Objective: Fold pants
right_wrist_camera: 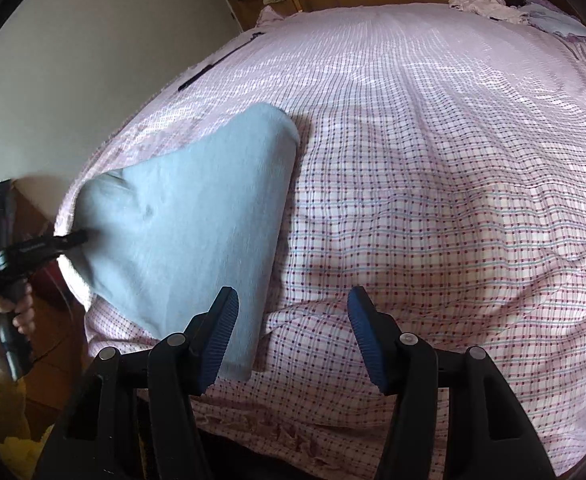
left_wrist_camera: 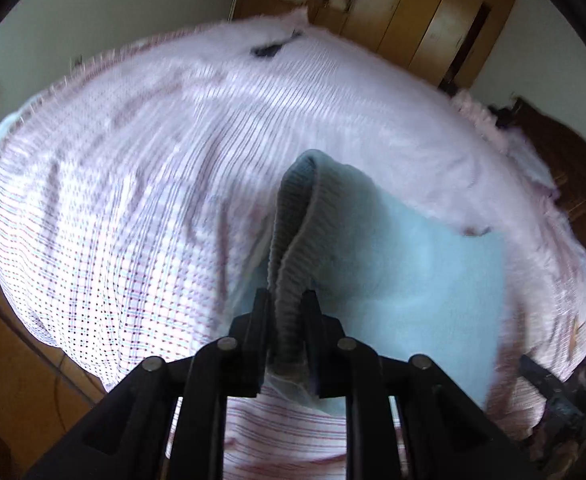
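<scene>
The light blue pants [right_wrist_camera: 197,208] lie folded on the bed's left side, their left edge lifted off the cover. My left gripper [left_wrist_camera: 287,308] is shut on a grey-blue ribbed band [left_wrist_camera: 293,240] of the pants, which stands up between its black fingers [left_wrist_camera: 261,312]. From the right wrist view, the left gripper [right_wrist_camera: 79,237] pinches the pants' left edge, held by a hand [right_wrist_camera: 9,308] in a yellow sleeve. My right gripper [right_wrist_camera: 293,300] stands open over the near bed edge with nothing between its blue pads [right_wrist_camera: 225,332]; the left pad overlaps the pants' near corner in the picture.
The bed wears a pink checked cover [right_wrist_camera: 433,200]. A dark strip [right_wrist_camera: 213,66] lies at its far left edge. Crumpled clothes [right_wrist_camera: 489,4] sit at the far right. A wooden wardrobe [left_wrist_camera: 425,8] stands behind, and wooden floor [left_wrist_camera: 21,360] runs along the left.
</scene>
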Motion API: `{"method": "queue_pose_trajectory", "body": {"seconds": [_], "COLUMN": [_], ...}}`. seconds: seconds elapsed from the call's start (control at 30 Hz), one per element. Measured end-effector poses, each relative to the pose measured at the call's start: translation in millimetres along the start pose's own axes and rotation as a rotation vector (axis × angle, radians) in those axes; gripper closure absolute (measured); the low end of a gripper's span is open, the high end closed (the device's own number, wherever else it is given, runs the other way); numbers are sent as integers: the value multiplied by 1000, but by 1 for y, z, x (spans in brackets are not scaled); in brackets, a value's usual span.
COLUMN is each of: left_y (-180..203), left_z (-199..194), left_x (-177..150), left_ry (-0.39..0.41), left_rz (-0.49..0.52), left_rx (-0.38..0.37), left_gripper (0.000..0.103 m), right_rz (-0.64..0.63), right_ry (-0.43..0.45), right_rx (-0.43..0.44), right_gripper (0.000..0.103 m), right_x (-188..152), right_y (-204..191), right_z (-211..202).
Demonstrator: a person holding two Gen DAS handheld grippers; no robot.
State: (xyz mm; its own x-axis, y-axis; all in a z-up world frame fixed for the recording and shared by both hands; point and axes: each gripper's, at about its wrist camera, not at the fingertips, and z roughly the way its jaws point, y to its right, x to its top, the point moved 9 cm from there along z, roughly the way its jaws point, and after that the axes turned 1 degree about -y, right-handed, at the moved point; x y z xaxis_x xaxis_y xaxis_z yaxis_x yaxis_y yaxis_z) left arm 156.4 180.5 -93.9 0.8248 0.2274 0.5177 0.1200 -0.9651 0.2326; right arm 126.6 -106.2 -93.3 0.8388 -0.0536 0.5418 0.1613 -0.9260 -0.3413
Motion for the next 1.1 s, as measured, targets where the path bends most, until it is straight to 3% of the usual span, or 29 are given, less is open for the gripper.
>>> {"method": "queue_pose_trajectory", "body": {"seconds": [0.07, 0.2, 0.27, 0.37, 0.53, 0.73, 0.93, 1.1], "left_y": [-14, -33, -33, -25, 14, 57, 51, 46], "left_z": [16, 16, 3, -26, -51, -3, 61, 70], "left_x": [-5, -14, -13, -4, 17, 33, 37, 41], "left_ry": [-39, -48, -30, 43, 145, 111, 33, 34], "left_rz": [-18, -53, -38, 12, 83, 205, 238, 249], "left_rx": [36, 31, 26, 77, 19, 44, 121, 135], "left_gripper": [81, 60, 60, 61, 61, 61, 61, 58], "right_rz": [-7, -40, -78, -136, -153, -142, -103, -124], "right_ry": [-13, -34, -28, -1, 7, -9, -20, -8], "right_rx": [-6, -10, -11, 8, 24, -3, -6, -16], "right_gripper": [53, 53, 53, 53, 53, 53, 51, 50], "right_x": [-2, 6, 18, 42, 74, 94, 100, 100], "right_y": [-1, -7, -16, -34, -52, -52, -40, -45], "right_z": [3, 12, 13, 15, 35, 74, 108, 103]}}
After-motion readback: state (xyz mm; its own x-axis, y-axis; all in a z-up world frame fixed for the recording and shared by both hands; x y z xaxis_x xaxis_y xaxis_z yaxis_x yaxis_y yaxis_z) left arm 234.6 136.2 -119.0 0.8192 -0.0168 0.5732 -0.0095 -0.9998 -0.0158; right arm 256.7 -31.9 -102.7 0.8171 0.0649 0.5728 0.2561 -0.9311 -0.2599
